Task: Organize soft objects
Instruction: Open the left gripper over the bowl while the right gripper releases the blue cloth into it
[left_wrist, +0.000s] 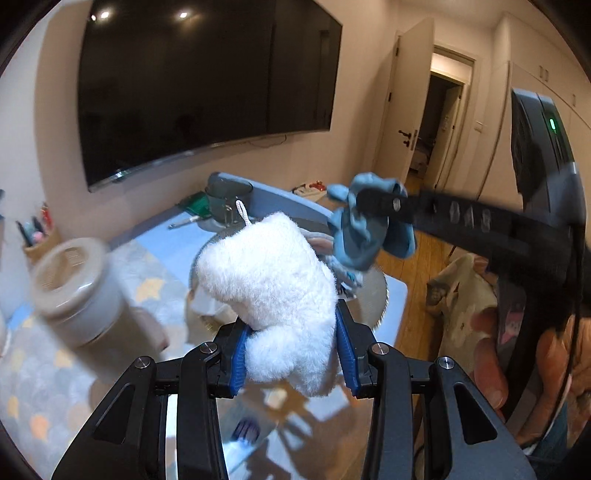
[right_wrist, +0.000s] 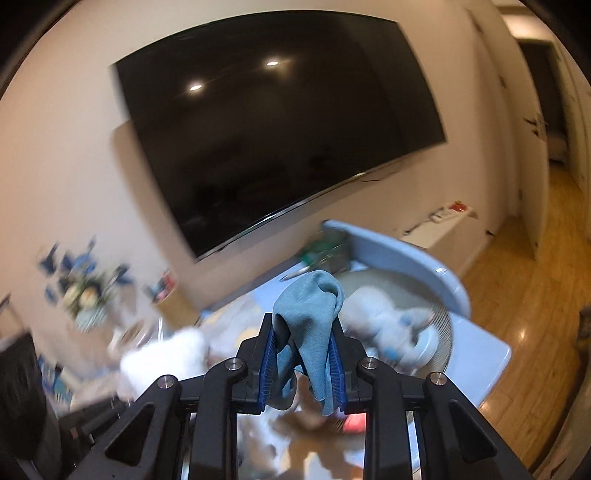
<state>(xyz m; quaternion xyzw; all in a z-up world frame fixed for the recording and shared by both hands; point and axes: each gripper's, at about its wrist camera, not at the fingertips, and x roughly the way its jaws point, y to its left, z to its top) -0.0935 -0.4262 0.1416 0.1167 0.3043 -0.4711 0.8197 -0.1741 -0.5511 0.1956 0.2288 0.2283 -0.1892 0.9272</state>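
Observation:
My left gripper (left_wrist: 291, 347) is shut on a fluffy white plush (left_wrist: 273, 280) with a white cord loop, held above the table. My right gripper (right_wrist: 303, 350) is shut on a blue cloth (right_wrist: 310, 314) that drapes over its fingers. In the left wrist view the right gripper (left_wrist: 384, 206) shows at upper right with the blue cloth (left_wrist: 365, 229) bunched around its tips, just right of the plush. A round grey basket (right_wrist: 439, 332) with a white and blue soft toy (right_wrist: 388, 325) in it lies beyond the right gripper. The white plush (right_wrist: 166, 358) shows blurred at left.
A white lidded jar (left_wrist: 74, 284) stands at left on the patterned blue table cover (left_wrist: 155, 266). A pen holder (left_wrist: 37, 236) sits by the wall. A dark glass cup (left_wrist: 225, 203) and a curved blue chair back (left_wrist: 288, 203) lie behind the basket. A black TV (left_wrist: 207, 85) hangs on the wall.

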